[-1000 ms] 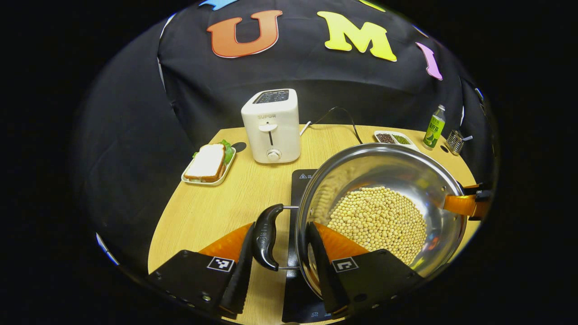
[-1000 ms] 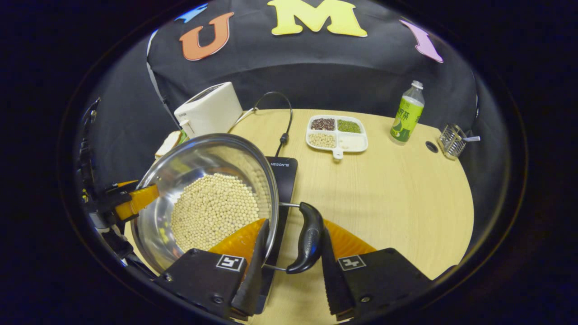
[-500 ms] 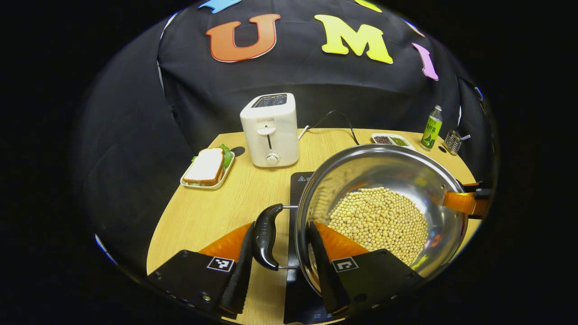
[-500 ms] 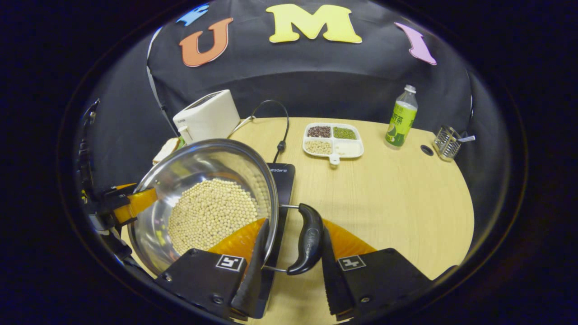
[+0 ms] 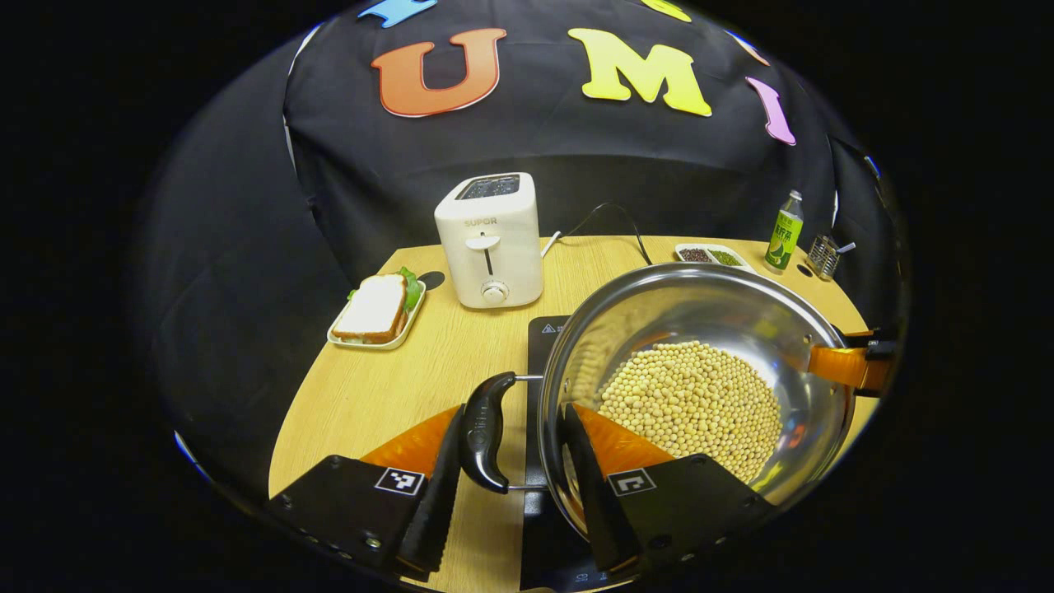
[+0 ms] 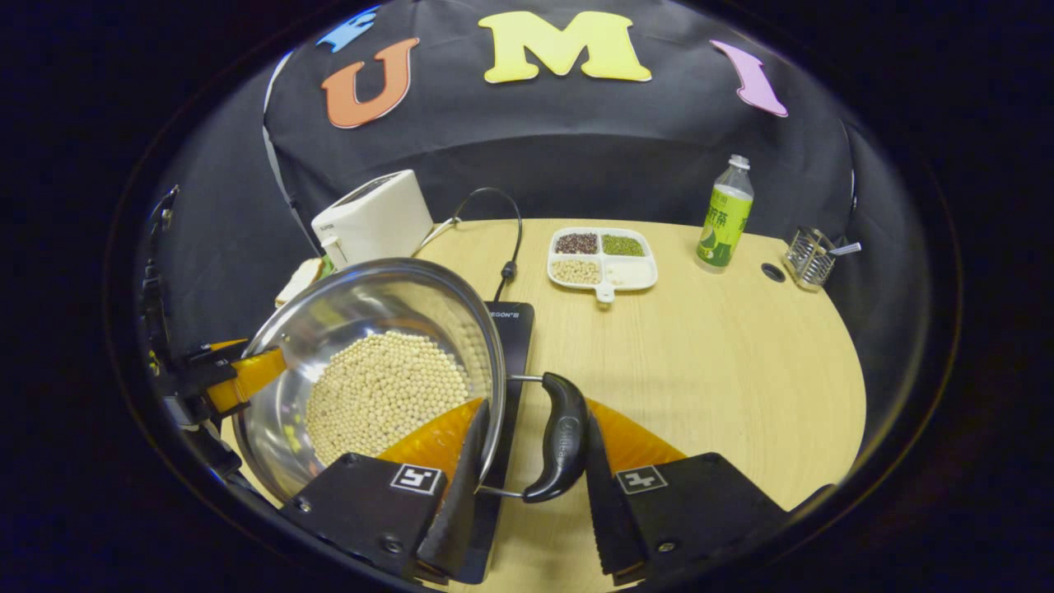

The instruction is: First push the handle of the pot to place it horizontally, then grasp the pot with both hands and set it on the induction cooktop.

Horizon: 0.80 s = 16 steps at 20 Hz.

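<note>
A steel pot (image 5: pixel 700 309) holding soybeans (image 5: pixel 692 403) hangs over the black induction cooktop (image 5: pixel 545 338); whether it touches the cooktop I cannot tell. My left gripper (image 5: pixel 510 410) is shut on the pot's black side handle (image 5: pixel 484 432), one finger outside the handle and the other inside the rim. In the right gripper view, my right gripper (image 6: pixel 535 410) is shut the same way on the opposite black handle (image 6: pixel 562 436), with the pot (image 6: pixel 362 305) to its left above the cooktop (image 6: pixel 512 329). Each view shows the other gripper's orange finger (image 5: pixel 844 366) (image 6: pixel 243 377) at the far rim.
A white toaster (image 5: pixel 490 239) and a plate with a sandwich (image 5: pixel 377 309) stand behind the cooktop on the left. A divided dish of grains (image 6: pixel 603 259), a green bottle (image 6: pixel 722 216) and a wire holder (image 6: pixel 811 257) line the back right. A black cable (image 6: pixel 509 239) runs to the cooktop.
Both grippers and the pot have shifted slightly back from the far objects, which look smaller and farther off. The grip on both handles is unchanged.
</note>
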### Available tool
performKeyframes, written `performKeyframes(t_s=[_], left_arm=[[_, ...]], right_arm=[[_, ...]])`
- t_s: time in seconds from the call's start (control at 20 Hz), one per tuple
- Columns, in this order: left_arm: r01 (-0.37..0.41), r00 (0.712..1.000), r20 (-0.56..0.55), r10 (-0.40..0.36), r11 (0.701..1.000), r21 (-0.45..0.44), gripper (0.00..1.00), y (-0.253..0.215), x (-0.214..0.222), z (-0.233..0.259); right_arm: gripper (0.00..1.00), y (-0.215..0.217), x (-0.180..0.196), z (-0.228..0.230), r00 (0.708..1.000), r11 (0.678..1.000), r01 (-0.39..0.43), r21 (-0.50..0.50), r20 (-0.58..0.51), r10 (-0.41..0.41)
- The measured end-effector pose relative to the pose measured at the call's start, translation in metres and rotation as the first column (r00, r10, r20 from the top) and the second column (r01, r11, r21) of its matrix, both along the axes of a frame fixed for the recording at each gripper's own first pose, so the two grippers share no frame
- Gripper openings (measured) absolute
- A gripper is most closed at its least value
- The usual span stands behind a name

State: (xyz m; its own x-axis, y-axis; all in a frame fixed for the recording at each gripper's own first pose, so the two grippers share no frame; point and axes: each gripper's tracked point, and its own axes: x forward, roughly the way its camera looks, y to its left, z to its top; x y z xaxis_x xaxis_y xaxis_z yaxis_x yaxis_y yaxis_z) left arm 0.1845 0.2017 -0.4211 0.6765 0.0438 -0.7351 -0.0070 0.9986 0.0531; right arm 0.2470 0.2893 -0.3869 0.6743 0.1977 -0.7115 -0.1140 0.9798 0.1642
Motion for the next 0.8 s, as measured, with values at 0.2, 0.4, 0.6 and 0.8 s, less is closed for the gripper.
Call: performKeyframes(t_s=[0.2,0.4,0.6,0.8], left_arm=[[0.016,0.999,-0.033,-0.015,0.999,0.03,0.74,-0.003,-0.005,-0.009],[-0.017,0.998,0.057,0.015,0.999,0.035,0.92,0.003,0.004,0.01],[-0.019,0.992,0.128,0.014,0.999,0.042,0.97,-0.002,0.005,0.032],[-0.02,0.986,0.164,0.007,0.997,0.073,0.97,-0.006,0.002,0.055]], right_arm=[[0.73,-0.001,0.002,0.001,1.0,1.0,-0.015,-0.002,0.022,0.015],[0.8,-0.01,0.011,0.022,0.993,1.0,-0.003,-0.03,0.12,0.006],[0.8,-0.014,0.007,0.044,0.981,0.998,-0.021,-0.06,0.189,0.032],[0.8,-0.016,-0.004,0.066,0.973,0.997,-0.042,-0.059,0.226,0.054]])
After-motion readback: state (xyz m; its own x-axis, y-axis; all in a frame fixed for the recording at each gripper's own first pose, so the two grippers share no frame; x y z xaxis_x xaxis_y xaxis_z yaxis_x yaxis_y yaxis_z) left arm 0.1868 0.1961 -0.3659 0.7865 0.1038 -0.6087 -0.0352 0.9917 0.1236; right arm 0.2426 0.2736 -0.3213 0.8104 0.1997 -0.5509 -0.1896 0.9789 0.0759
